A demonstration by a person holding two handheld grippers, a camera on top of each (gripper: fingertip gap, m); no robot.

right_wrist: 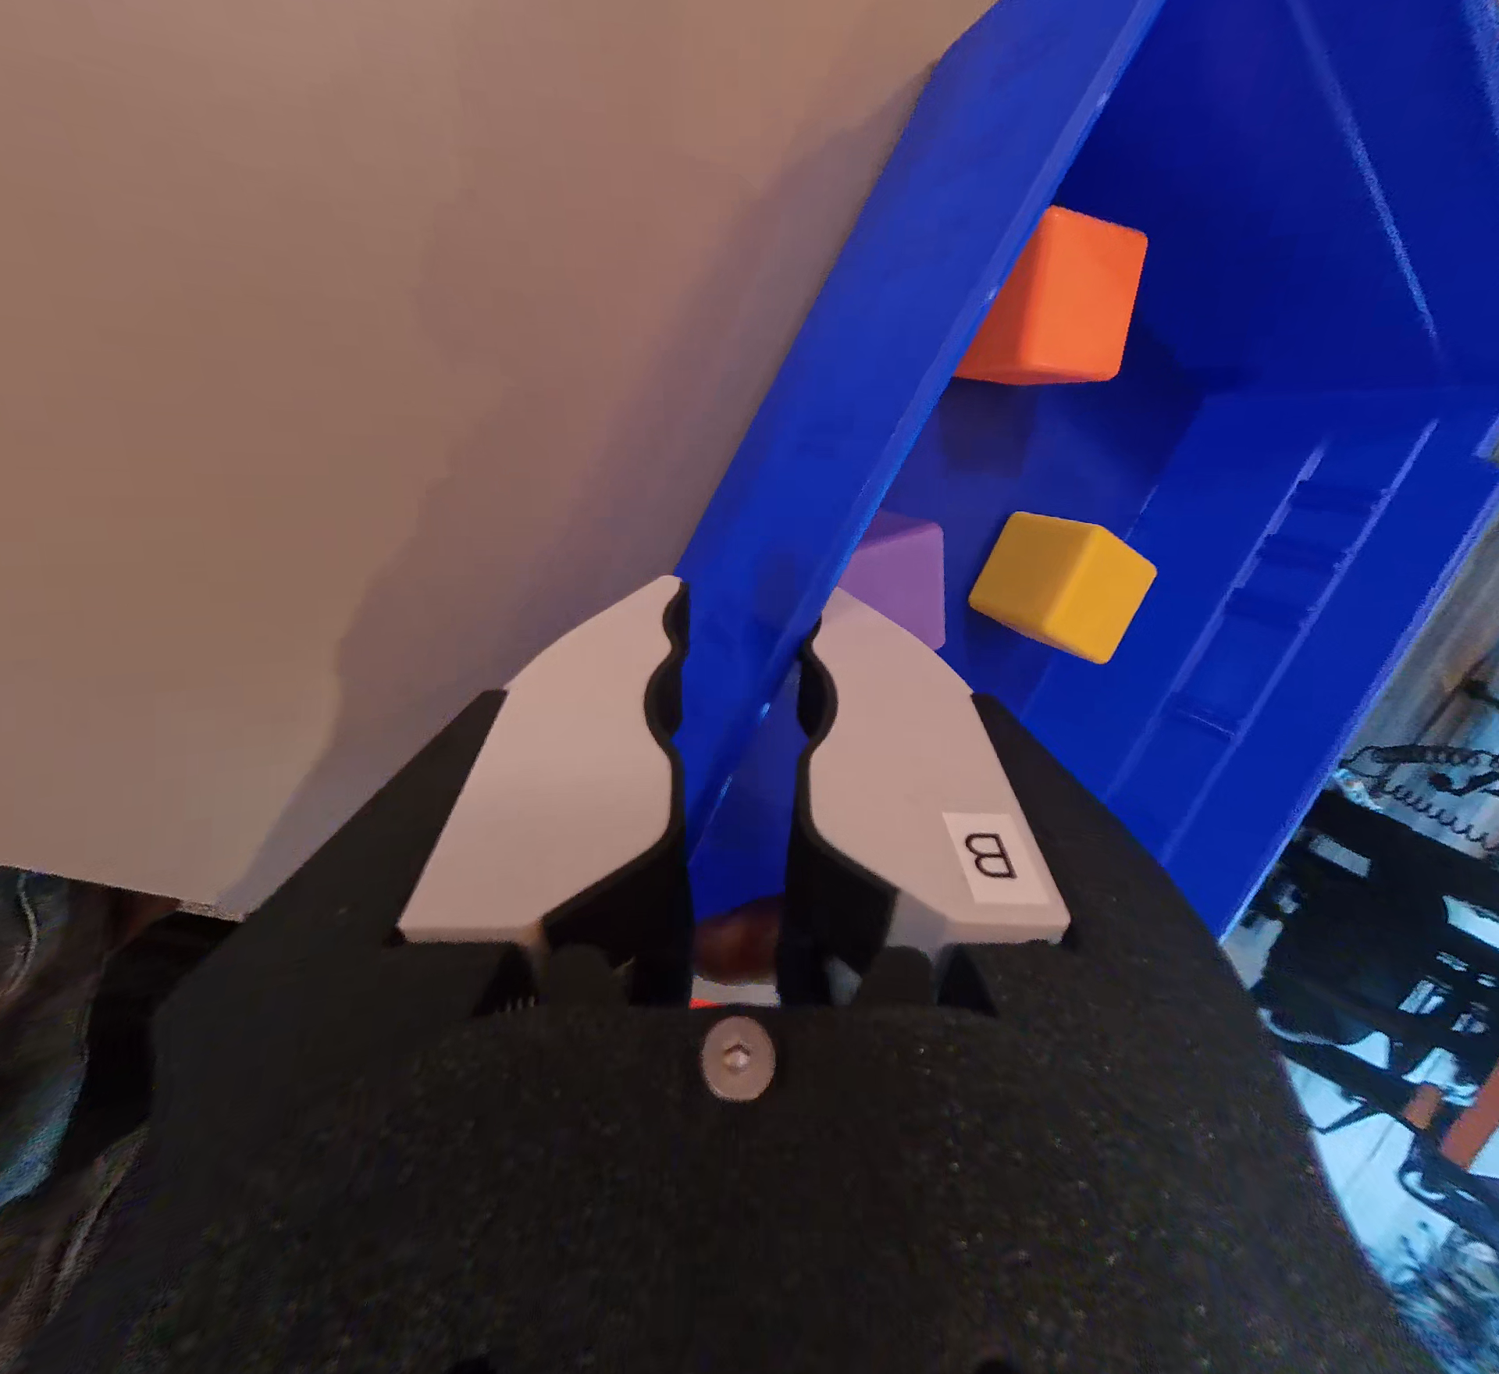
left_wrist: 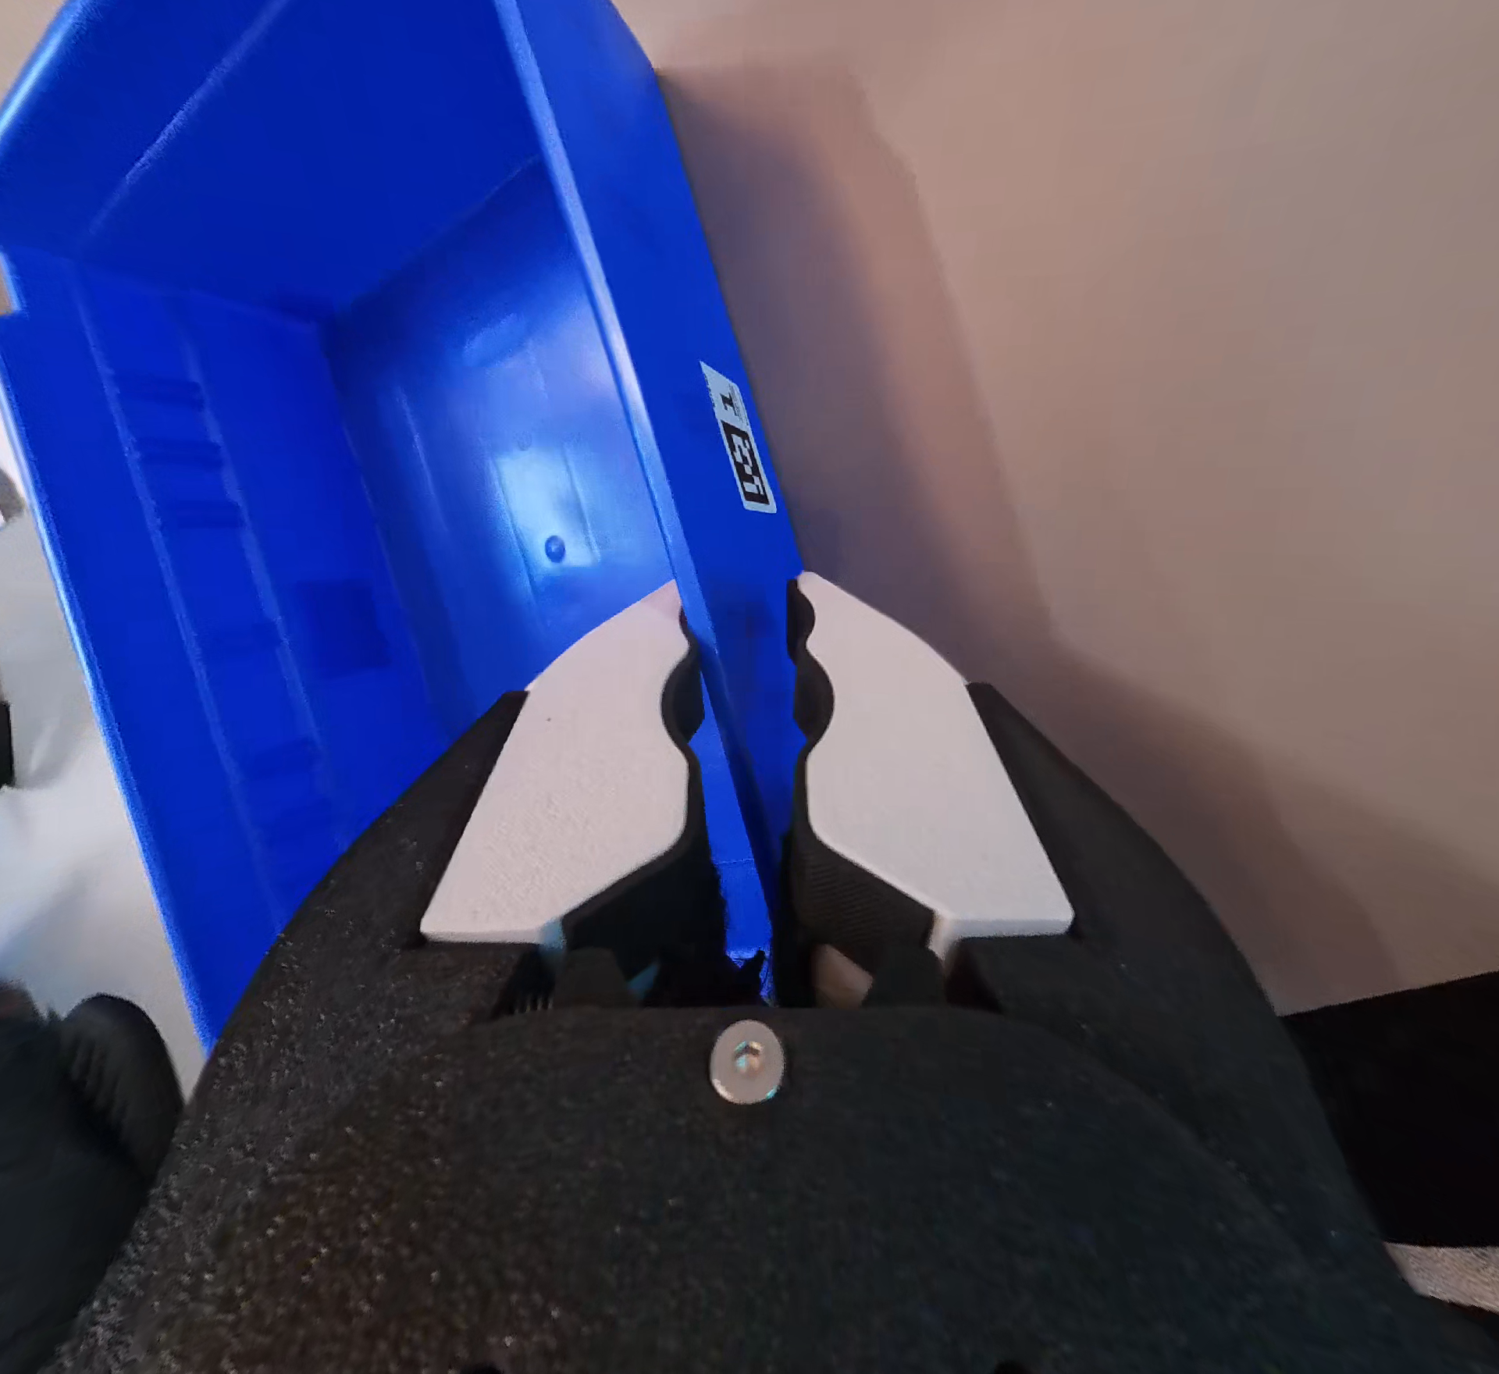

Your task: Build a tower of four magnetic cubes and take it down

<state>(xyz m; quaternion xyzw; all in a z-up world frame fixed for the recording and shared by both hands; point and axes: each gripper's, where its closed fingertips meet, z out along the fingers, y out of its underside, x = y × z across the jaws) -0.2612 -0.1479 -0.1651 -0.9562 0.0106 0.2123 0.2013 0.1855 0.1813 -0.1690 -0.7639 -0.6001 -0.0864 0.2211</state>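
Observation:
A blue plastic bin (left_wrist: 324, 199) is gripped at its two side walls. My left gripper (left_wrist: 740, 605) is shut on the bin's right-hand wall (left_wrist: 714, 443), pads pressed on both faces. My right gripper (right_wrist: 746, 621) is shut on the bin's left-hand wall (right_wrist: 852, 443) in the right wrist view. Inside the bin lie an orange cube (right_wrist: 1054, 297), a yellow cube (right_wrist: 1063, 585) and a purple cube (right_wrist: 904, 573), partly hidden behind the wall and my right finger (right_wrist: 876, 727).
A beige tabletop (left_wrist: 1136, 281) lies beside the bin, also in the right wrist view (right_wrist: 324, 281). A white tag (left_wrist: 738, 439) is stuck on the bin's outer wall. A gloved hand (left_wrist: 65, 1173) shows at lower left. Dark furniture (right_wrist: 1395, 970) stands at lower right. Tip to tip, the grippers are about 55 cm apart.

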